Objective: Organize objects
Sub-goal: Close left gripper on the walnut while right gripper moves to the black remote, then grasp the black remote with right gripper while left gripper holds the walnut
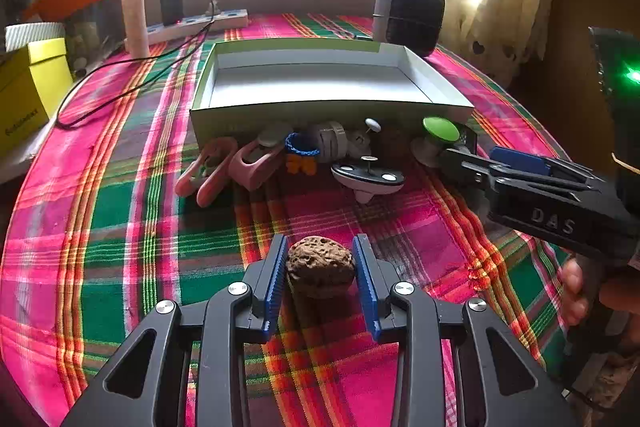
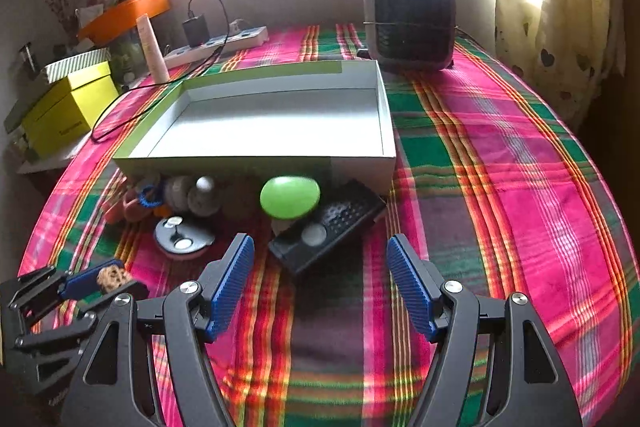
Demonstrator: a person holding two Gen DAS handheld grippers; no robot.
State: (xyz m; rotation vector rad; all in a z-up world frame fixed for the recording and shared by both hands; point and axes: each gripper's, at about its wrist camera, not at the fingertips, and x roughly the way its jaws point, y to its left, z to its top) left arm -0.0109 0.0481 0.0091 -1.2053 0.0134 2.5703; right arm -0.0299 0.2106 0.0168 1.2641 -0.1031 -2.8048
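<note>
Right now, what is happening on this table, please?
A person is sorting small items with two hand-held tools. The left tool has a brown pitted stone between its fingers, low over the plaid cloth. The right tool is open and empty, aimed at the black device near the green cap. The box has nothing in it yet; the other items lie in front of it.

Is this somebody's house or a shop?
Most likely a room in a home. A plaid cloth covers the surface, a power strip with a charger sits by the window, and a patterned curtain hangs at the side.
</note>
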